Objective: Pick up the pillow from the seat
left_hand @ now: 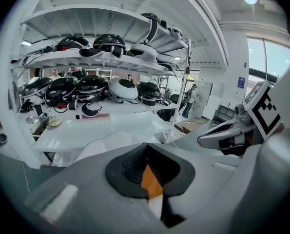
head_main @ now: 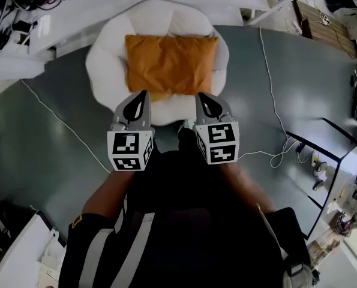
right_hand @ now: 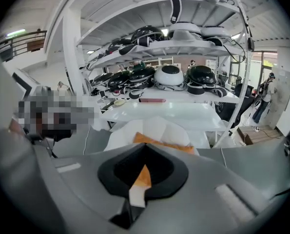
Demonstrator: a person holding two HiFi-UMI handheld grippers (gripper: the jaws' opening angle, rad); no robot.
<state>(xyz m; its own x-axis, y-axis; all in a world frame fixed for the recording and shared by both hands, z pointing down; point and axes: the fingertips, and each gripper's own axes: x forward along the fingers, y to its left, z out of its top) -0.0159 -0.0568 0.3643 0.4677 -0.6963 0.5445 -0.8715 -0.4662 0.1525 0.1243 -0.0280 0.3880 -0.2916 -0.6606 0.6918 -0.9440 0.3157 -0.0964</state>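
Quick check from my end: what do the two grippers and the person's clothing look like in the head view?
The left gripper and right gripper match: pale grey tapered jaws with black inner pads. Each carries a white cube printed with black square markers. The person wears a black top with pale grey stripes down the front.

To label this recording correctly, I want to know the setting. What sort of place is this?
Probably a lab or workshop, not a home. White shelves hold many helmet-like headsets, loose cables run over the grey floor, and a white seat with an orange pillow stands on it.
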